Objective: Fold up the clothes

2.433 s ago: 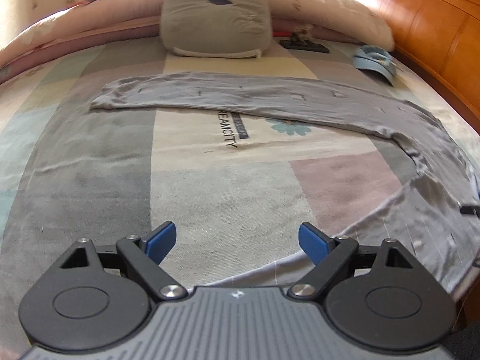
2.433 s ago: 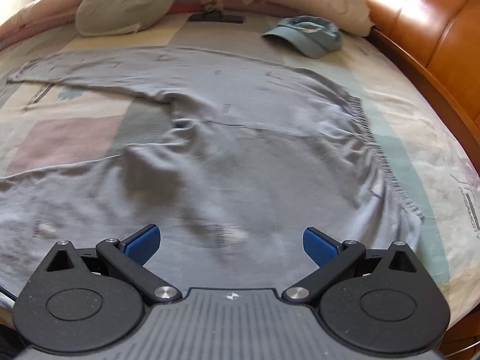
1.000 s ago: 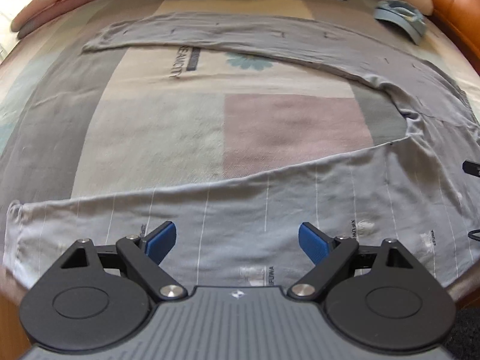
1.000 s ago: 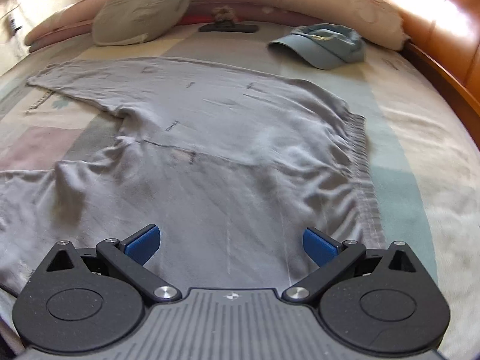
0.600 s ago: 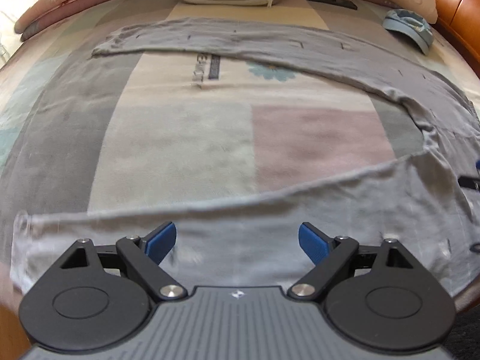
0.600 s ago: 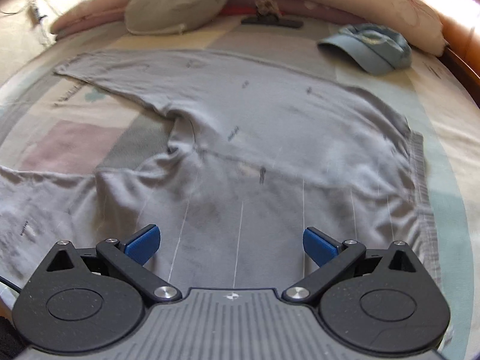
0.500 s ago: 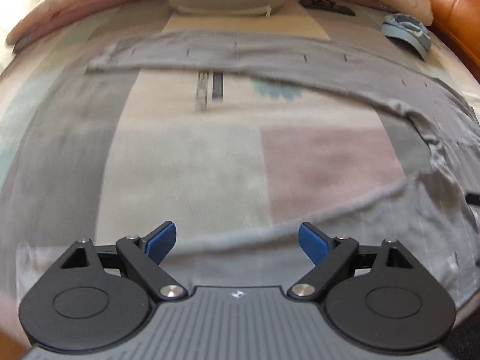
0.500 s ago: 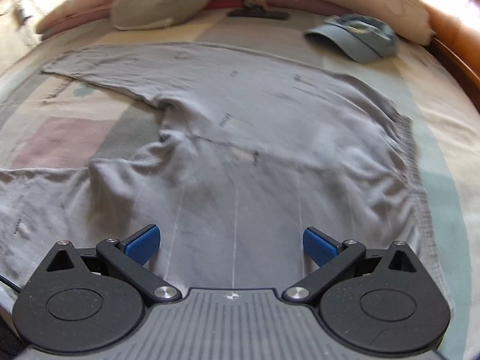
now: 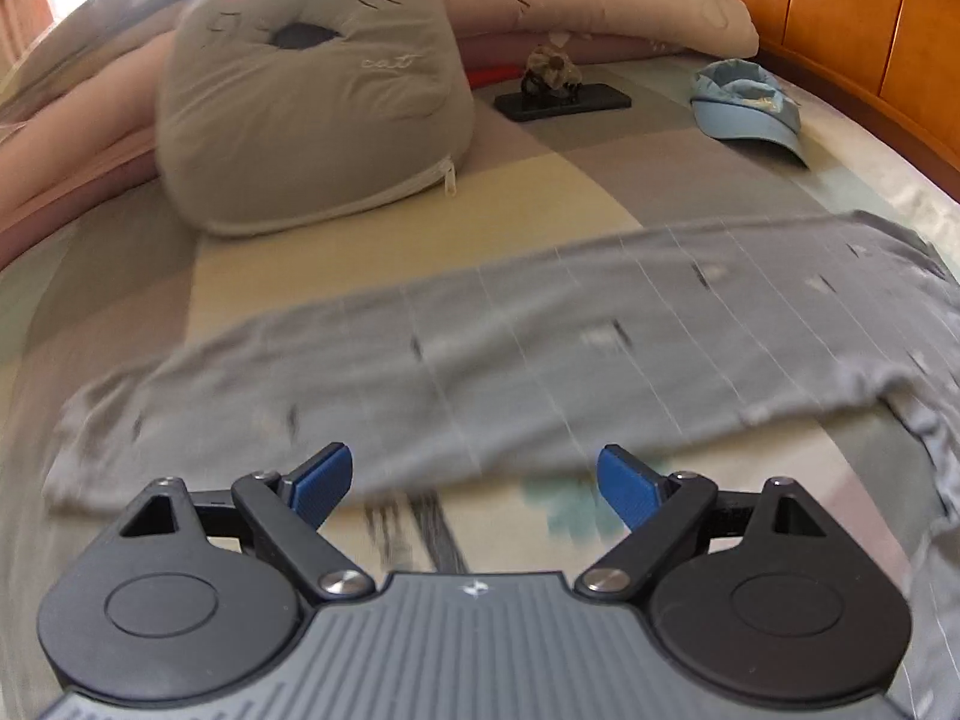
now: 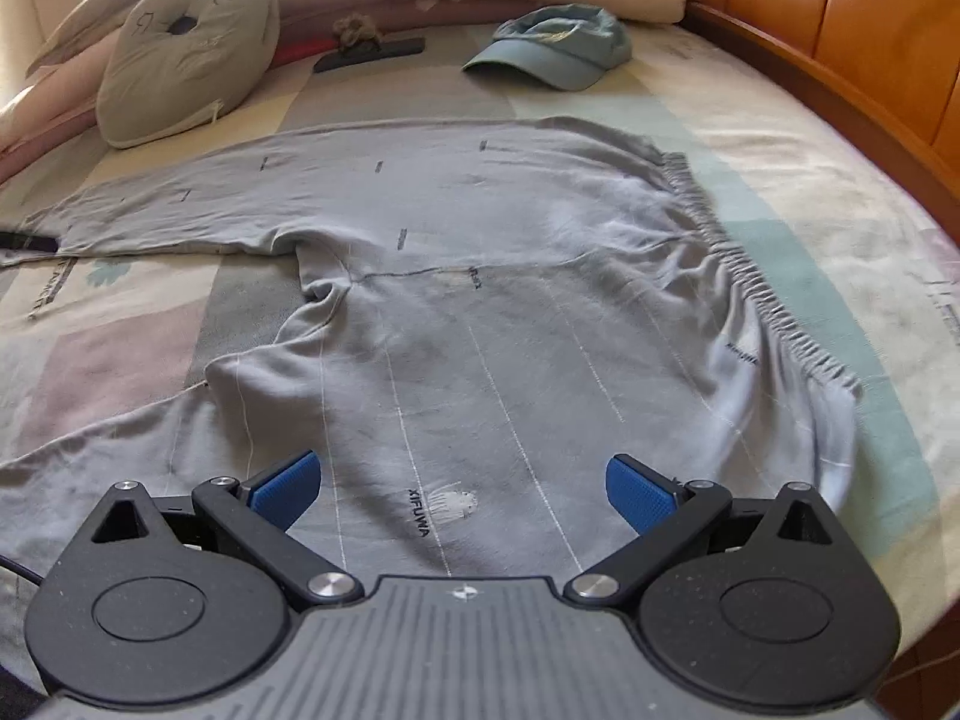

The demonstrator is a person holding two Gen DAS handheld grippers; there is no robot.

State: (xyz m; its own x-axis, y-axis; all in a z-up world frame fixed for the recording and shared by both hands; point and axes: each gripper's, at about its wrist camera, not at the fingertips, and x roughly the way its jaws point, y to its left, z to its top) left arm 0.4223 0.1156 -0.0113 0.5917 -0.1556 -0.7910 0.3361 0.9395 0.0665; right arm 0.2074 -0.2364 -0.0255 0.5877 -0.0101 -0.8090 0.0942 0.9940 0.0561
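Note:
Grey trousers (image 10: 480, 312) with thin white lines lie spread flat on the bed, the elastic waistband (image 10: 750, 276) to the right and both legs running left. In the left wrist view the far leg (image 9: 540, 354) stretches across just ahead of my left gripper (image 9: 474, 480), which is open and empty above the leg's near edge. My right gripper (image 10: 465, 489) is open over the seat of the trousers, near the printed logo, with nothing between its fingers. The near leg (image 10: 120, 438) runs off to the lower left.
A grey cat cushion (image 9: 300, 102), a black phone with a small figure on it (image 9: 561, 99) and a light blue cap (image 10: 552, 48) lie beyond the trousers. Long pillows line the back. A wooden bed frame (image 10: 870, 30) curves along the right.
My left gripper has swept from the near trouser leg across the bedspread to the far leg. The right gripper has shifted and rolled a little over the seat. Both stay open.

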